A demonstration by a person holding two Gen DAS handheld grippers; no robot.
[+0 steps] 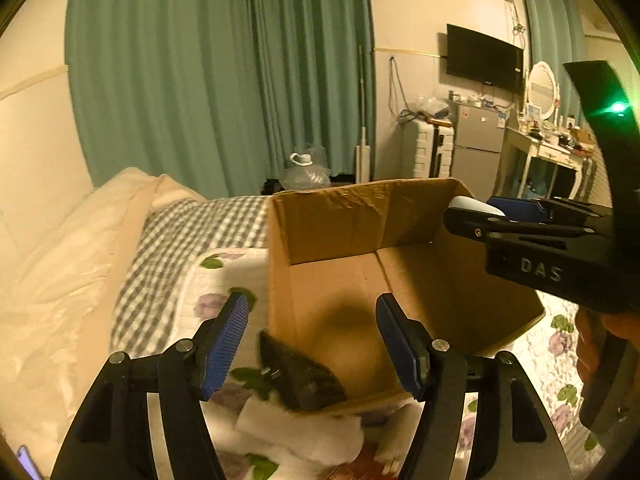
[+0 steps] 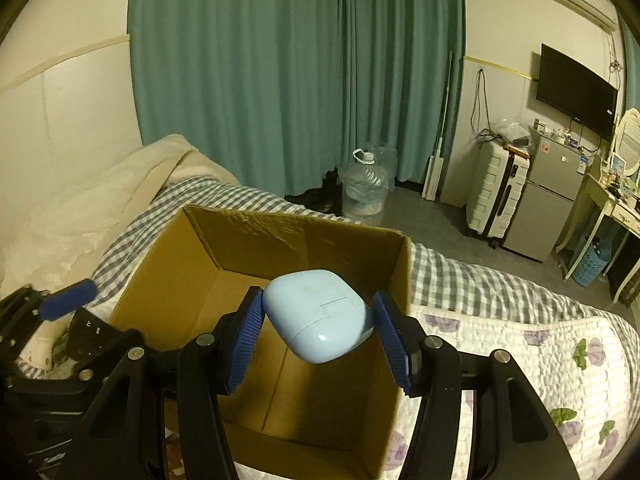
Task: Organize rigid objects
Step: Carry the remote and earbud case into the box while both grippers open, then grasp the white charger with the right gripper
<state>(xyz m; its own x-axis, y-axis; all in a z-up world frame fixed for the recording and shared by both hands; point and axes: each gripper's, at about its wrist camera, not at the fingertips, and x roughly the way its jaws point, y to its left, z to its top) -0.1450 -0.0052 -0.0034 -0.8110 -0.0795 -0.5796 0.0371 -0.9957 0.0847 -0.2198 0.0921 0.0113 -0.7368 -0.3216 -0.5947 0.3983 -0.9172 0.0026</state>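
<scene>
An open cardboard box [image 1: 332, 220] [image 2: 248, 228] stands on the bed. My right gripper [image 2: 318, 330] is shut on a pale blue rounded case [image 2: 318, 314] and holds it above the box's open top; it also shows in the left wrist view [image 1: 474, 205]. My left gripper [image 1: 310, 338] is open and empty at the box's near left corner. A black remote control [image 1: 298, 376] [image 2: 86, 330] lies against that corner, just below the left gripper's fingers. The inside of the box looks empty.
The bed has a floral quilt [image 2: 520, 344], a checked sheet [image 1: 180, 232] and a cream duvet [image 1: 60, 272]. White folded paper [image 1: 296, 432] lies below the remote. Beyond the bed are a water jug [image 2: 364, 188], suitcase [image 2: 494, 192], fridge [image 2: 548, 196] and dressing table.
</scene>
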